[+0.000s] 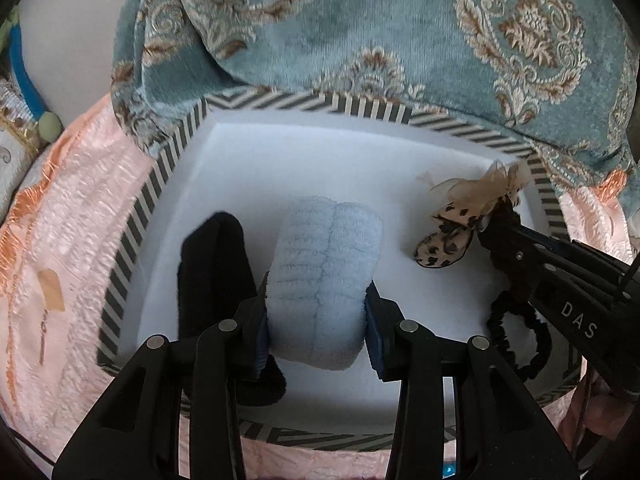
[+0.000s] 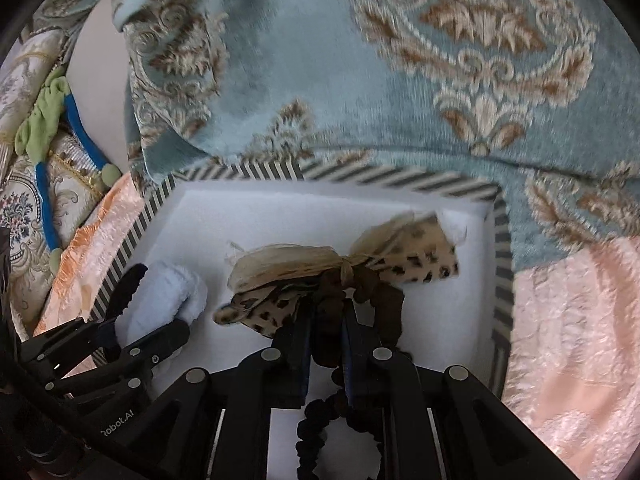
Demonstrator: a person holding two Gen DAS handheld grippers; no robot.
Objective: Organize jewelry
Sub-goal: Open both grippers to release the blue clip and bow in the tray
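The left tongs (image 1: 318, 312) are clamped on a fluffy pale blue hair band (image 1: 326, 276), one pad pressing each side, and hold it low inside a box with a striped rim (image 1: 132, 224) and a white floor. The band's loop stands on edge, its long axis running away from the camera toward the far wall. A black band (image 1: 216, 264) lies in the box just to its left. The right tongs (image 2: 326, 312) are nearly together, pinching the brown scrunchie of a leopard-print bow (image 2: 340, 270) over the box's right half; the bow's long axis lies crosswise, wings pointing left and right, with a dark scrunchie loop (image 2: 320, 432) hanging below. The job looks well advanced: one piece is stored, and two are held over the box, not yet released. The box sits on pink bedding (image 2: 576, 320).
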